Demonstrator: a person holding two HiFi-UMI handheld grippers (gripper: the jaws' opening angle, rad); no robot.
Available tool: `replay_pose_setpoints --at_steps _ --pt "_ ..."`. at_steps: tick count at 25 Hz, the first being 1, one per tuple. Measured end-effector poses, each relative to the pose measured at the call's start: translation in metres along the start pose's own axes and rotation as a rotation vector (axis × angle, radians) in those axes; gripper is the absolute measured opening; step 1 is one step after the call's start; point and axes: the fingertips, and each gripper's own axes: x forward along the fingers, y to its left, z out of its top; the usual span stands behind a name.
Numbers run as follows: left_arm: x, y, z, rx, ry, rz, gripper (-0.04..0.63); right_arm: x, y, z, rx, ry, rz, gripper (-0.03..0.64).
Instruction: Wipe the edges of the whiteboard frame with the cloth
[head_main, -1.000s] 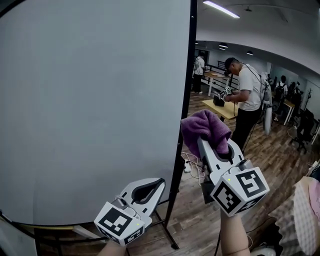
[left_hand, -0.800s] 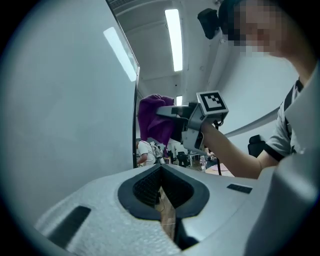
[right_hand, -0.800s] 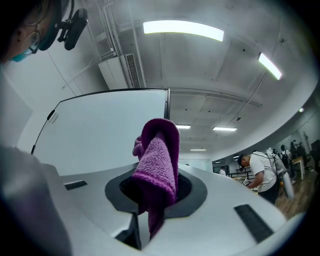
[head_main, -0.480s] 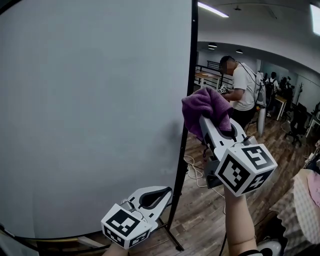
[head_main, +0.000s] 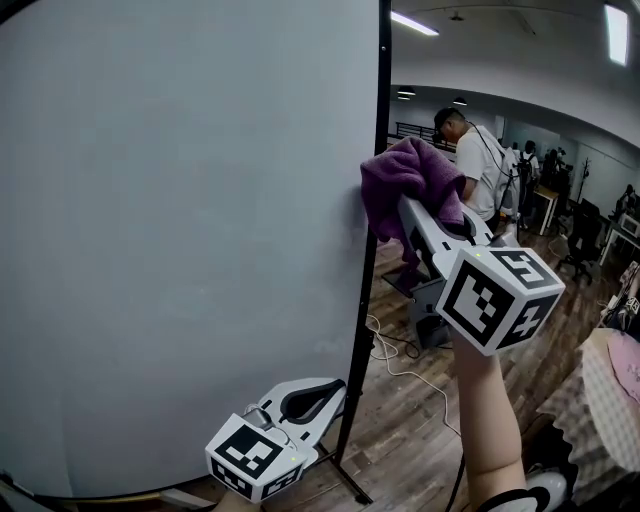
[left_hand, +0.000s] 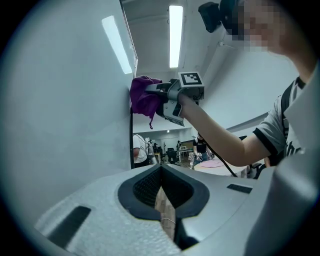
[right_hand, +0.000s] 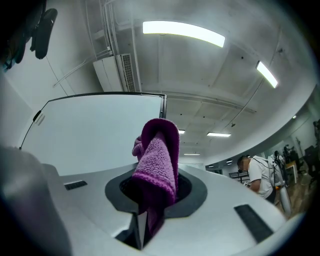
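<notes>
Wood-plank floor (head_main: 420, 425) stretches across the open workroom ahead of me, a pale cable (head_main: 380, 340) trailing over it. Strip lights (head_main: 413, 24) glow on the white ceiling (head_main: 500, 40). A person (head_main: 480, 165) stands farther back.

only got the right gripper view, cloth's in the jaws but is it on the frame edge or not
Observer: The head view shows the purple cloth pressed against the whiteboard's black right frame edge.
Operator: ok and where's the left gripper
Observer: The left gripper hangs low, beside the same edge near its bottom. Its jaws are together with nothing between them.
Operator: anything underfoot by the stand
Observer: A white cable lies looped on the wooden floor, just right of the stand's foot.
</notes>
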Motion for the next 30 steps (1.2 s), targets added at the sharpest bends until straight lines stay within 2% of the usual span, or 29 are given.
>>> replay_pose_setpoints --at_steps 11,18,23,30 --pt "-0.004 0.009 0.011 -0.004 -0.019 -0.018 0.015 0.025 -0.007 0.029 -0.017 -0.004 -0.022 0.071" --pt "-0.003 0.011 -0.004 -0.015 -0.032 0.001 0.015 0.038 -0.014 0.035 -0.037 -0.013 -0.02 0.072" --pt "-0.012 0.018 0.009 -0.024 -0.032 0.02 0.015 0.06 -0.013 0.048 -0.012 0.003 -0.013 0.071" --pt "-0.017 0.019 0.006 -0.041 -0.034 0.039 0.015 0.063 -0.01 0.041 -0.077 0.015 -0.03 0.069"
